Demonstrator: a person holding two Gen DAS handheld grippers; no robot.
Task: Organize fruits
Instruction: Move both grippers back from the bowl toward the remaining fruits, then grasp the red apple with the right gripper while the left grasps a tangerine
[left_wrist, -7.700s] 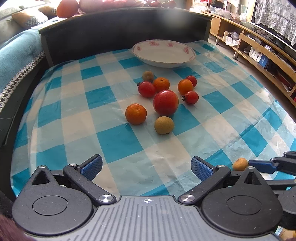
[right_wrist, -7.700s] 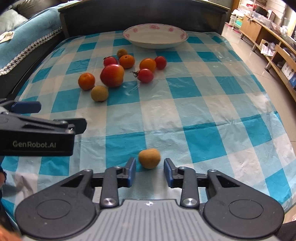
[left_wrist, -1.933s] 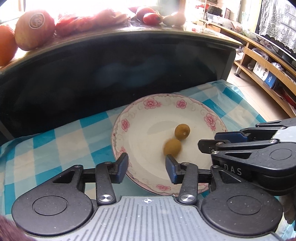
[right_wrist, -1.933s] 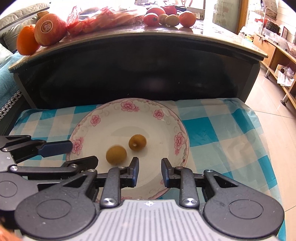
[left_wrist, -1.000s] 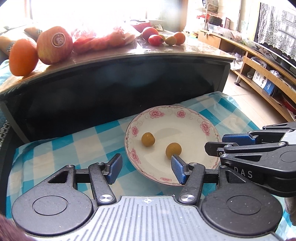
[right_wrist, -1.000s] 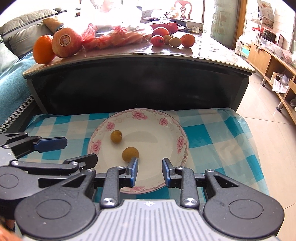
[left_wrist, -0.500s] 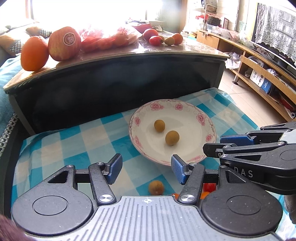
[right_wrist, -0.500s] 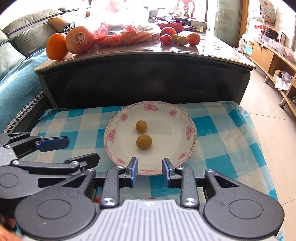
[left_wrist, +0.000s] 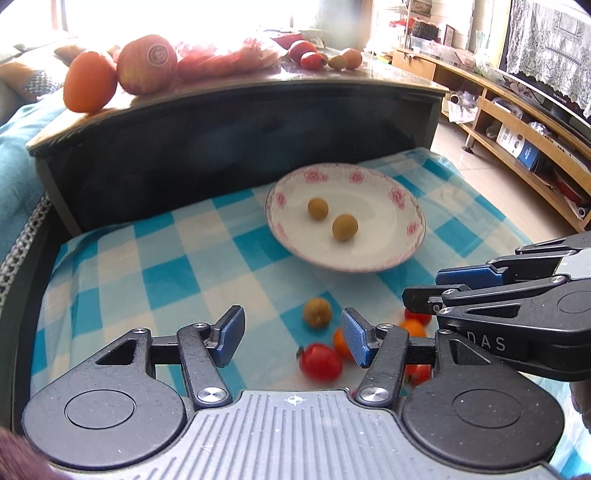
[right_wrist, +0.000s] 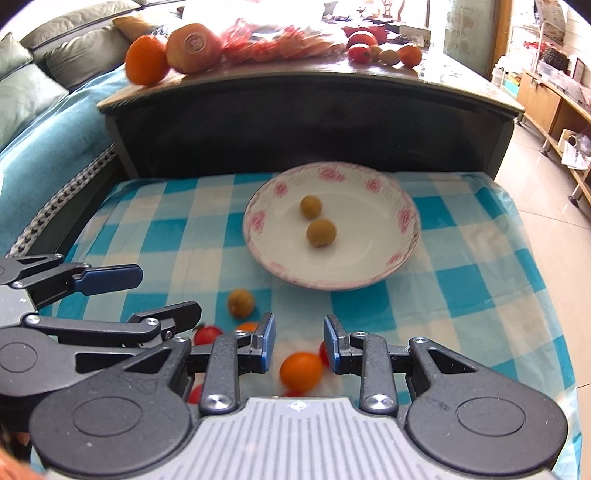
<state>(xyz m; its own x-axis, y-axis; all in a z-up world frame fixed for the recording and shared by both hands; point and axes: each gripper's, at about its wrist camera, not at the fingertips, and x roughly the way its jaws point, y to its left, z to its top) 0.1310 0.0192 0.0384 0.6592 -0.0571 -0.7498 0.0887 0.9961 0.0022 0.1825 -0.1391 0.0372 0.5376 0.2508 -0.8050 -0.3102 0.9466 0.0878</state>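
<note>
A white plate with pink flowers (left_wrist: 402, 199) (right_wrist: 406, 218) sits at the far side of the blue checked cloth and holds two tan fruits (left_wrist: 344, 228) (right_wrist: 321, 232). In front of it lie another tan fruit (left_wrist: 317, 312) (right_wrist: 240, 302), a red tomato (left_wrist: 320, 362) and an orange fruit (right_wrist: 300, 371), with more partly hidden by the fingers. My left gripper (left_wrist: 291, 338) hovers open above these loose fruits, holding nothing. My right gripper (right_wrist: 298, 343) is open and empty too, over the orange fruit. Each gripper shows at the edge of the other's view.
A dark raised ledge (right_wrist: 295, 110) behind the plate carries an orange (right_wrist: 146, 64), an apple (right_wrist: 194, 48), a bag of red fruit and small fruits. A teal sofa (right_wrist: 44, 122) lies left. Wooden shelves (left_wrist: 524, 122) and tiled floor are on the right.
Both grippers have drawn back from the plate, leaving two tan fruits in it. The loose fruits in front of the plate have come into view.
</note>
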